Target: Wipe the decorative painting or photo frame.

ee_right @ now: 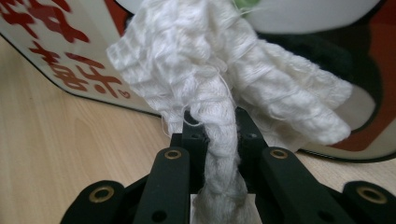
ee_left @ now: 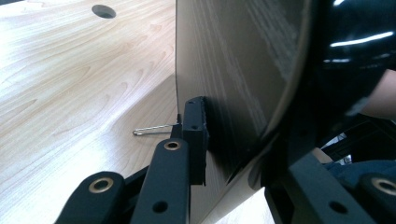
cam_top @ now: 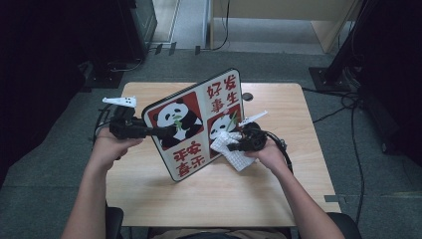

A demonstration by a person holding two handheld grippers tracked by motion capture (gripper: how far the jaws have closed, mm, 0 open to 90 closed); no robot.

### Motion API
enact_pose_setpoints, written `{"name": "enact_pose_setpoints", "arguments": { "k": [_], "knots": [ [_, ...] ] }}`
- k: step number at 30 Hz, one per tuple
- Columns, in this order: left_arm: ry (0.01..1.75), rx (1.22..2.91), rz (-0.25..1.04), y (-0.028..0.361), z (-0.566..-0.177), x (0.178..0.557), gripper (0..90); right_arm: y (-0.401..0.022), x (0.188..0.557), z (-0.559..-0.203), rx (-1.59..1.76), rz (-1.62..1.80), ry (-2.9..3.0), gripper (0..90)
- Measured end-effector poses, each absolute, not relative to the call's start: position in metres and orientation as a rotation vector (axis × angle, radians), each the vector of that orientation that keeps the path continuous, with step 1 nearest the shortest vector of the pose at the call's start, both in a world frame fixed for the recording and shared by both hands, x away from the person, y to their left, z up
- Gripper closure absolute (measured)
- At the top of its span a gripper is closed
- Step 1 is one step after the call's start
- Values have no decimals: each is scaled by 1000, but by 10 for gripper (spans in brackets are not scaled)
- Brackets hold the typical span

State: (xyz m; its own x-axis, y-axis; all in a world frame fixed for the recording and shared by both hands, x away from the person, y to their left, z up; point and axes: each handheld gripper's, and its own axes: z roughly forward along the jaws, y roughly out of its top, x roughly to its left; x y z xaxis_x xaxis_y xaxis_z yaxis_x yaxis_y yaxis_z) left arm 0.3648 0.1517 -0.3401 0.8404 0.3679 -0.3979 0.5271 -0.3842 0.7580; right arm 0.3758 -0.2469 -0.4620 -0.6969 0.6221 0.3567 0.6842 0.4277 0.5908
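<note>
Grey carpet surrounds a light wooden desk (cam_top: 214, 199), with cables trailing on the floor at the right. On the desk stands a panda board (cam_top: 196, 122), a glossy panel printed with pandas and red characters, tilted on its near lower edge and leaning away to the far right.

The left gripper (cam_top: 166, 132) clamps the board's left edge: in the left gripper view one black jaw lies flat on the plain back face and the other on the glossy front, with the board's edge (ee_left: 233, 84) running between them. A thin wire stand (ee_left: 152, 130) projects from the back, low down near the desk.

The right gripper (cam_top: 234, 145) has its jaws closed on a bunched white cloth (cam_top: 234, 152). In the right gripper view the cloth (ee_right: 224, 93) rises twisted from between the jaws and fans out against the printed face near the board's lower right corner.

Judged step: wiping the printed face.

Procedure:
1. Keep the left clamp firm. The board rests on one edge only and could pivot or slide under wiping pressure.
2. Press with the loose fan of cloth, not the jaw tips, to avoid scratching the gloss.
3. Stroke toward the clamped edge, so the thrust runs into the grip.
4. Keep pressure light near the free right corner, well apart from the support.
</note>
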Motion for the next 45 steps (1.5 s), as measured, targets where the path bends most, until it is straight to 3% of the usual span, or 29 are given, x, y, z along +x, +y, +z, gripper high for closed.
{"name": "enact_pose_setpoints", "arguments": {
  "k": [8,16,31,45],
  "knots": [
    [668,2013,-196,151,-340,364,758,-246,372,-426,-1207,-1198,-2564,800],
    [666,2013,-202,152,-340,364,757,-234,378,-368,-1148,-1248,-2616,800],
    [665,2009,-205,152,-341,364,756,-200,391,-257,-1007,-1278,-2706,800],
    [667,2005,-213,152,-342,365,755,-157,413,-185,-968,-1328,-2815,799]
  ]
}}
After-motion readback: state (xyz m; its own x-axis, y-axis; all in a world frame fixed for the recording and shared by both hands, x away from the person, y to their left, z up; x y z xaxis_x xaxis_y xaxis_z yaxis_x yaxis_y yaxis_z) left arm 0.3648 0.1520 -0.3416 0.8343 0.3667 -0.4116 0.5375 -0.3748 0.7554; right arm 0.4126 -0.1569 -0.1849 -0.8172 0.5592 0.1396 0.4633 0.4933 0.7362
